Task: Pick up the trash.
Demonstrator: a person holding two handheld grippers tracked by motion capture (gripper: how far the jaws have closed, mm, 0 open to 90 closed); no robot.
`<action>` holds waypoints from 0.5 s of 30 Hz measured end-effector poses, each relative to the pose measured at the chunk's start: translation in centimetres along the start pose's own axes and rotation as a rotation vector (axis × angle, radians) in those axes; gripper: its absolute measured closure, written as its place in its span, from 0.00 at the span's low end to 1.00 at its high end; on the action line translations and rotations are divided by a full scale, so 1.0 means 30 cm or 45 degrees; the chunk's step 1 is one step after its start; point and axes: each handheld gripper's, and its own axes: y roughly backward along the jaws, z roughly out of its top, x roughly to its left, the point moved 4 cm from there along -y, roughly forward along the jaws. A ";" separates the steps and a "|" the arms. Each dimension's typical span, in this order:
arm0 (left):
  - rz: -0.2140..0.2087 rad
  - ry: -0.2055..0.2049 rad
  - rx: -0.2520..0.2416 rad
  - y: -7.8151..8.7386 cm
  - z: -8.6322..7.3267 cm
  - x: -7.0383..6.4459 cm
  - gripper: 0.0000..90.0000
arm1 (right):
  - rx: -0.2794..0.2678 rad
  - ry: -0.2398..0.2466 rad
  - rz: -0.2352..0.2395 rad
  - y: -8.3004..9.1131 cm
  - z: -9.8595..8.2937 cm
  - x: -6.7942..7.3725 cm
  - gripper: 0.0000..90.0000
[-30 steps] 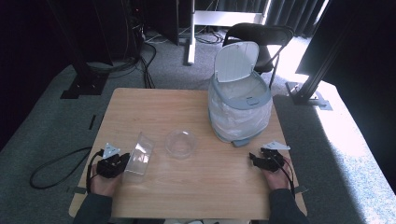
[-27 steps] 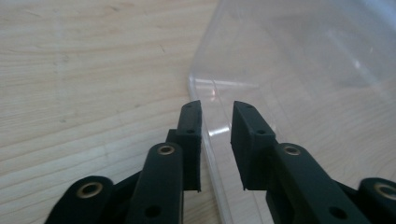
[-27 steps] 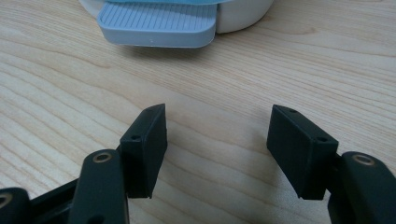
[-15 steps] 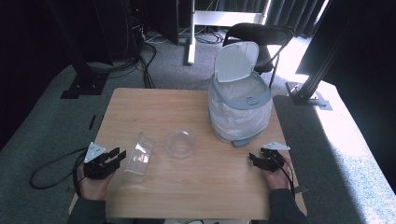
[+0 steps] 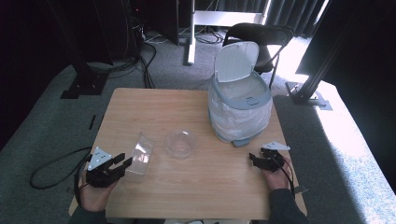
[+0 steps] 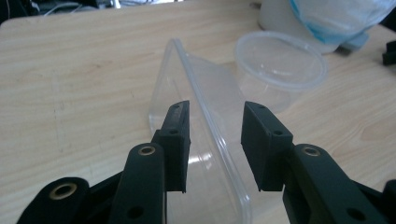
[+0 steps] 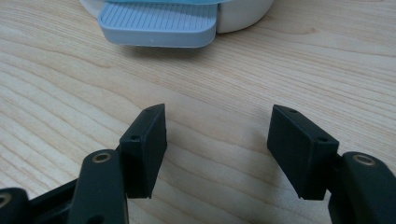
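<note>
Near table's front-left corner, left gripper [image 6: 212, 140], jaws apart, straddles clear tray [image 6: 205, 121] rim: centre before closing; right gripper [image 7: 217, 149] released.

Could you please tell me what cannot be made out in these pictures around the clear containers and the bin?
- Inside of the bin: high view, hidden by its white liner and raised lid.
- Near end of the clear tray: left gripper view, cut off by the bottom edge, partly behind the left gripper.
- Bin pedal: right gripper view, top cut off by the edge.
- Round tub: high view, too small to tell its contents.
</note>
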 end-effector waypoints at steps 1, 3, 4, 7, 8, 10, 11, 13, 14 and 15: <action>0.008 -0.007 0.008 0.000 -0.007 -0.001 0.69 | 0.000 0.000 0.000 0.000 0.000 0.000 0.41; 0.004 -0.002 0.017 -0.001 -0.024 -0.003 0.68 | 0.000 0.000 0.000 0.000 0.000 0.000 0.41; 0.004 -0.003 0.024 0.001 -0.033 -0.003 0.68 | 0.001 0.000 0.000 0.000 0.000 0.000 0.41; -0.023 0.009 0.031 0.009 -0.058 -0.007 0.68 | 0.000 -0.001 0.001 0.000 0.000 0.000 0.41; -0.034 0.012 0.032 0.013 -0.066 -0.009 0.68 | 0.001 0.000 0.000 0.000 0.000 0.000 0.41; -0.057 0.022 0.041 0.019 -0.083 -0.011 0.67 | 0.001 0.000 0.000 0.000 0.000 0.000 0.41; -0.067 0.019 0.045 0.020 -0.091 -0.010 0.67 | 0.001 0.000 0.000 0.000 0.000 0.000 0.41; -0.078 0.014 0.059 0.022 -0.109 -0.007 0.66 | 0.001 0.000 0.000 0.000 0.000 0.000 0.41; -0.079 0.017 0.068 0.021 -0.117 -0.006 0.66 | 0.001 0.000 0.000 0.000 0.000 0.000 0.41; -0.075 0.019 0.075 0.020 -0.123 -0.003 0.67 | 0.000 0.000 0.000 0.000 0.000 0.000 0.41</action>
